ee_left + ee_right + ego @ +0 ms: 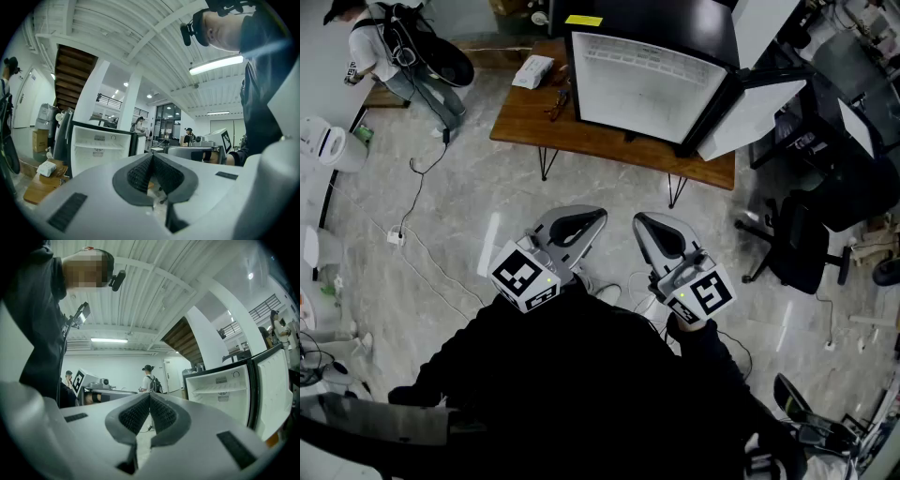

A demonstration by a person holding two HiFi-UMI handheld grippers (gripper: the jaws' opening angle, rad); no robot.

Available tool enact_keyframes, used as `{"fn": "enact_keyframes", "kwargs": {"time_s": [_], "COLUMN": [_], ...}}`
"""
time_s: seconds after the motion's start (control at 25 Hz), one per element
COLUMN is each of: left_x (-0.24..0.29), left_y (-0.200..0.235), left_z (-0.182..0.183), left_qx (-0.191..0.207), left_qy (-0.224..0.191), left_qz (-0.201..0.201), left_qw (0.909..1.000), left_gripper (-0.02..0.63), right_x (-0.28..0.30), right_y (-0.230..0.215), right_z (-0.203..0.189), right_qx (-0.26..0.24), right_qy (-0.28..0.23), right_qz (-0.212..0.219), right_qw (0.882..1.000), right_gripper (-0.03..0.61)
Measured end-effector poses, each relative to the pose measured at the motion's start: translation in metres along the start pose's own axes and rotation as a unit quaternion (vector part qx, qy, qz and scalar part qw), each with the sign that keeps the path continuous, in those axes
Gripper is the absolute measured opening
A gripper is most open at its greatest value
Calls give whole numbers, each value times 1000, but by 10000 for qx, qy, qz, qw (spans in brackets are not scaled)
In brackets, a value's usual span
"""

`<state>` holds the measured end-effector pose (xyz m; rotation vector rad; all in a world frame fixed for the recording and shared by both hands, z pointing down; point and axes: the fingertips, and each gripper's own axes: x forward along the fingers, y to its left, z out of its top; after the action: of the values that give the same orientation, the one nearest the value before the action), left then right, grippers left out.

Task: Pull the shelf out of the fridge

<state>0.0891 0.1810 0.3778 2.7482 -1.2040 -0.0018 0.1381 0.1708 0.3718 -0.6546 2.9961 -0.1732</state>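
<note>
A small black fridge (647, 84) stands on a low wooden table (525, 117), its door (755, 108) swung open to the right. In the gripper views a white shelf (101, 146) (220, 391) lies across its white interior. Both grippers are held side by side in front of the person's body, well short of the table. My left gripper (596, 217) (152, 157) is shut with nothing in it. My right gripper (639, 219) (150, 396) is shut and empty too. Both point towards the fridge.
A white packet (532, 70) and small items lie on the table's left end. A person with a backpack (403, 47) stands at the far left. A black office chair (802, 248) is at the right. Cables and a power strip (396, 236) lie on the floor at the left.
</note>
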Motion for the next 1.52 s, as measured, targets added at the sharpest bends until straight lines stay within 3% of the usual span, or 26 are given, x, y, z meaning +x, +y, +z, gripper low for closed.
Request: {"fn": "enact_keyframes", "kwargs": {"time_s": [1.0,1.52], "left_x": [4,31], "left_y": [-20,37], "left_z": [12,8], "left_qx": [84,-76], "left_qy": [-49,-1], "left_qz": [-51,-275], "left_qw": [9999,9996], "left_gripper": [6,6], "right_x": [-11,30], "right_y": [2,-42], "right_z": [15,5], "right_qx": [-366,-122], "right_qy": [-163,-15], "right_qz": [-180,-452], "right_qw": [9990,9989], "right_gripper": [8,8]}}
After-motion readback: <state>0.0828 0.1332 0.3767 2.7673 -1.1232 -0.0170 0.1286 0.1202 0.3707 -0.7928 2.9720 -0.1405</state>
